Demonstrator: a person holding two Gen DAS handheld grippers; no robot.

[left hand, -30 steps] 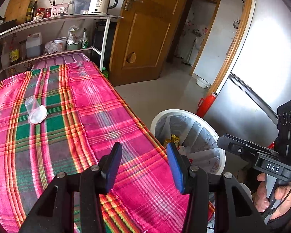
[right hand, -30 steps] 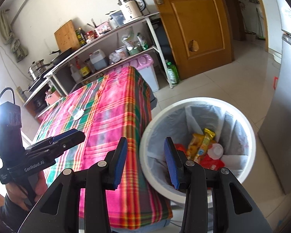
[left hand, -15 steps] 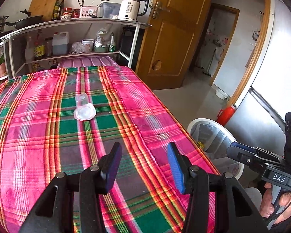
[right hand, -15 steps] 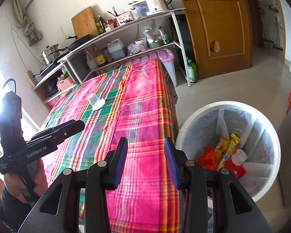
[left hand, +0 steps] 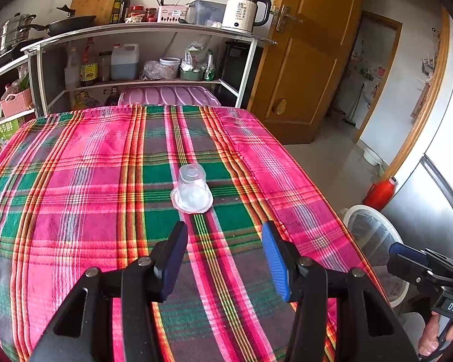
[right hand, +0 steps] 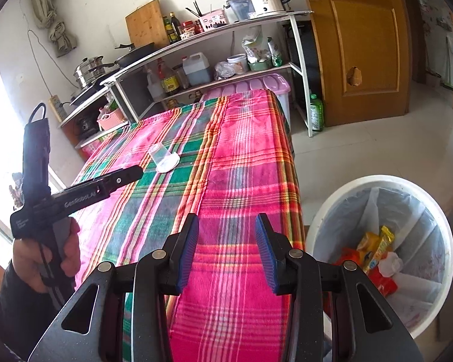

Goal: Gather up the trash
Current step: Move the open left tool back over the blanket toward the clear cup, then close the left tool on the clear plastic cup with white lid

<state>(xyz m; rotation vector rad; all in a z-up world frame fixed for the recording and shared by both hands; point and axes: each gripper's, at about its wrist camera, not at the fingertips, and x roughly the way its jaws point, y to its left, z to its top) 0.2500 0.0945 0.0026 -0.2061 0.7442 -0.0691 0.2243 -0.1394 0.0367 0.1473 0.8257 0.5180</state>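
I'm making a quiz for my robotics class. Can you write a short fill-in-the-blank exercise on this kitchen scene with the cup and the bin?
1. The clear cup stands ____ on the plaid tablecloth.
2. The left gripper is open and holds ____.
3. The bin stands on the ____ beside the table.
4. The yellow wrappers lie inside the ____.

Missing words: upside down; nothing; floor; bin
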